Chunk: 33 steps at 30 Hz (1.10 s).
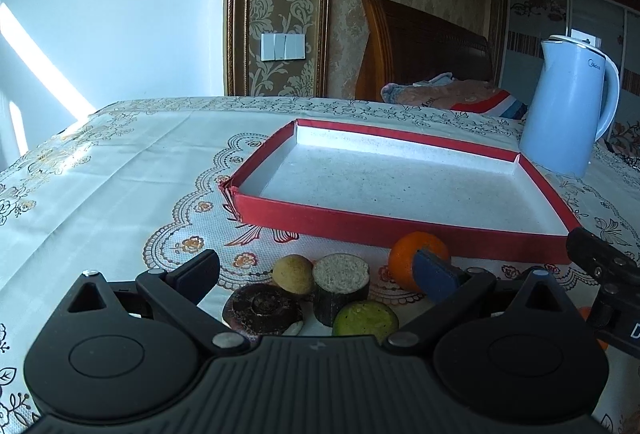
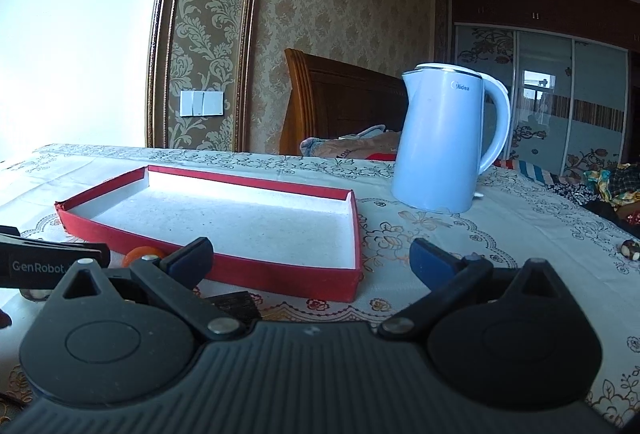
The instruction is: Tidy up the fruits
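Bedroom surface's lacy cloth has my fruit pieces bunched just before the empty red tray, both my left tool and right tool spread wide holding nothing, so grabbing the orange could easily roll it or knock its neighbours.

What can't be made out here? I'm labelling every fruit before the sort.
- Green-faced piece: left wrist view, lower part behind the left gripper body.
- Orange: right wrist view, mostly behind gripper finger.
- Small object: right wrist view, cut by frame edge, too small to identify.

Fruits before tray
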### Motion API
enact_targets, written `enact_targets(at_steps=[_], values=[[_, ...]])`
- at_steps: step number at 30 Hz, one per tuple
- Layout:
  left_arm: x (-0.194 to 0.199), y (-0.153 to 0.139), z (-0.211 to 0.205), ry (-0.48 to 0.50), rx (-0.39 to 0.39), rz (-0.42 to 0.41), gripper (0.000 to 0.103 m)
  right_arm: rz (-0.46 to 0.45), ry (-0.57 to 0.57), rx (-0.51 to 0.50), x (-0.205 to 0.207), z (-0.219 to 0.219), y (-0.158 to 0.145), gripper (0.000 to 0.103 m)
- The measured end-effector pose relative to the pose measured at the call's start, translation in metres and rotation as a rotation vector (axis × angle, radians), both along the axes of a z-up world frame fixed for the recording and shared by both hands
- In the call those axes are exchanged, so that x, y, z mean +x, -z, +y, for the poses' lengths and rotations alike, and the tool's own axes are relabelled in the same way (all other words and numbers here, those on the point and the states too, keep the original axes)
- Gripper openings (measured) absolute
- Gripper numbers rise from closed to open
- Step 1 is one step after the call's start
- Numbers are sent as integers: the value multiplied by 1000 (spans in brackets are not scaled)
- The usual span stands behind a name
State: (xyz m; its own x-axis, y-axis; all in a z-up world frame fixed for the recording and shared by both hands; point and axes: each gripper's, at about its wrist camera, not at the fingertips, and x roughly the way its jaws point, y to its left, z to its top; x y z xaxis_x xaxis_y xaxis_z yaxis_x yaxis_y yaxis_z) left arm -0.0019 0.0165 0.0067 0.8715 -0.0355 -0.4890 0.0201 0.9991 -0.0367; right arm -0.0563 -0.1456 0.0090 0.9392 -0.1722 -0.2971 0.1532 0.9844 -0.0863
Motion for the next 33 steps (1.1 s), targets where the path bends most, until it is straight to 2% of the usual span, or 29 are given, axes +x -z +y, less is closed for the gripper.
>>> enact_targets(at_steps=[3, 6, 9, 11, 15, 18, 22, 26, 28, 31, 33], values=[[-3, -2, 2, -15, 0, -30, 103, 17, 57, 13, 2, -4, 0, 103], [-6, -3, 1, -13, 24, -48, 103, 68, 14, 49, 8, -9, 4, 103], [-6, -5, 5, 11, 27, -43, 103, 103, -8, 37, 12, -5, 7, 103], [-7, -9, 11, 18, 29, -51, 103, 95, -23, 37, 10, -5, 7, 103], [-21, -22, 23, 43, 83, -72, 103, 86, -62, 40, 9, -3, 6, 103], [-31, -28, 29, 24, 96, -96, 103, 82, -106, 59, 8, -4, 5, 103], [-30, -22, 24, 41, 70, -74, 103, 48, -91, 79, 3, -7, 2, 103], [-27, -15, 12, 51, 109, -67, 103, 56, -87, 61, 4, -5, 2, 103], [-26, -13, 12, 57, 95, -55, 103, 68, -80, 63, 6, -5, 3, 103], [-22, -9, 21, 60, 23, -38, 103, 102, -81, 97, 10, -11, 4, 103], [-21, -6, 23, 47, 20, -43, 103, 119, -84, 114, 12, -14, 5, 103]])
